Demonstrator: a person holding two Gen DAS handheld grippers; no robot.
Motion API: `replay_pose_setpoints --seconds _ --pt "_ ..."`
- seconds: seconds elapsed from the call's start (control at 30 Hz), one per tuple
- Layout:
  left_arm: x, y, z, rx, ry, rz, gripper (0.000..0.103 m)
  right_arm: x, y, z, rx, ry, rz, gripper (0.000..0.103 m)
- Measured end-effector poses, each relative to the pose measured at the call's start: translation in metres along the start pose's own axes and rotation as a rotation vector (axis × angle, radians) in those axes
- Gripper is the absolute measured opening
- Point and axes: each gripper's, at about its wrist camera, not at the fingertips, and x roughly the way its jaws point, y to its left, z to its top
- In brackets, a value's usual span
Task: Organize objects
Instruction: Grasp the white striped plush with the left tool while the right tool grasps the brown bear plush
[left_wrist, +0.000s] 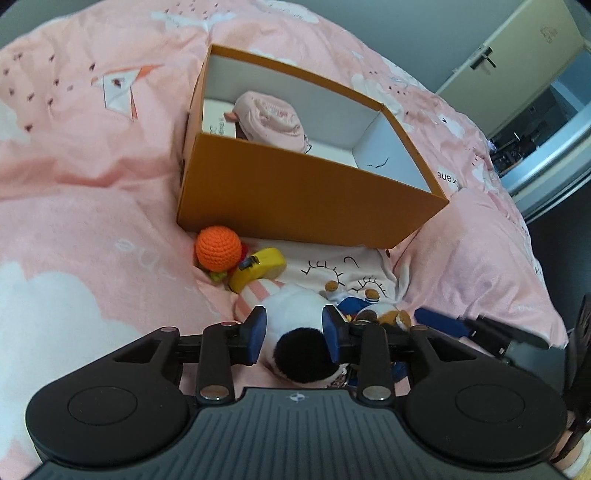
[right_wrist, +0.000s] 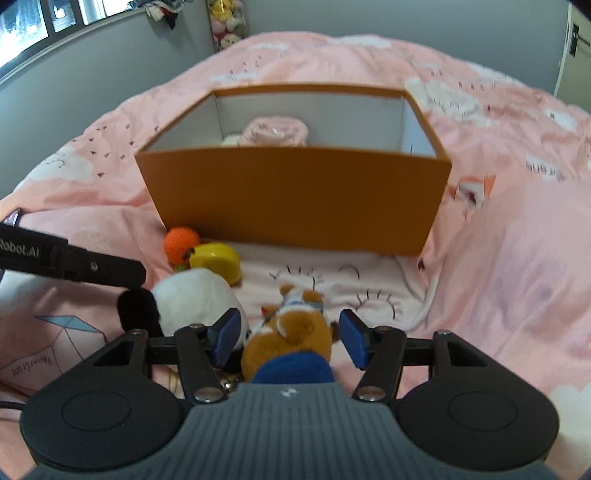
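Note:
An open orange box (left_wrist: 303, 192) (right_wrist: 295, 199) stands on the pink bed and holds a pink pouch (left_wrist: 267, 120) (right_wrist: 275, 134). In front of it lie an orange crochet ball (left_wrist: 218, 248) (right_wrist: 181, 240), a yellow tape measure (left_wrist: 258, 267) (right_wrist: 216, 258), a white and black plush (left_wrist: 295, 332) (right_wrist: 192, 299) and a brown plush in blue clothes (right_wrist: 291, 339) (left_wrist: 369, 302). My left gripper (left_wrist: 295, 332) is shut on the white and black plush. My right gripper (right_wrist: 290, 338) straddles the brown plush, with its pads (right_wrist: 352, 338) apart from it.
The pink patterned duvet (left_wrist: 92, 203) (right_wrist: 517, 240) covers the bed on all sides. An open doorway (left_wrist: 535, 122) is at the far right. A window (right_wrist: 37, 22) and a shelf of toys (right_wrist: 227, 26) are at the far wall.

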Motion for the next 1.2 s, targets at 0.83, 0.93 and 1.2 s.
replay_pose_setpoints --seconds 0.83,0.93,1.2 --pt "0.083 -0.004 0.008 -0.173 0.178 0.067 0.081 0.035 -0.039 -0.020 0.211 0.184 0.189 0.053" --pt "0.088 -0.011 0.005 -0.123 0.221 0.092 0.083 0.027 -0.036 -0.020 0.189 0.164 0.180 0.052" --pt "0.072 -0.016 -0.003 -0.048 0.164 0.083 0.075 0.014 -0.041 -0.017 0.197 0.124 0.136 0.051"
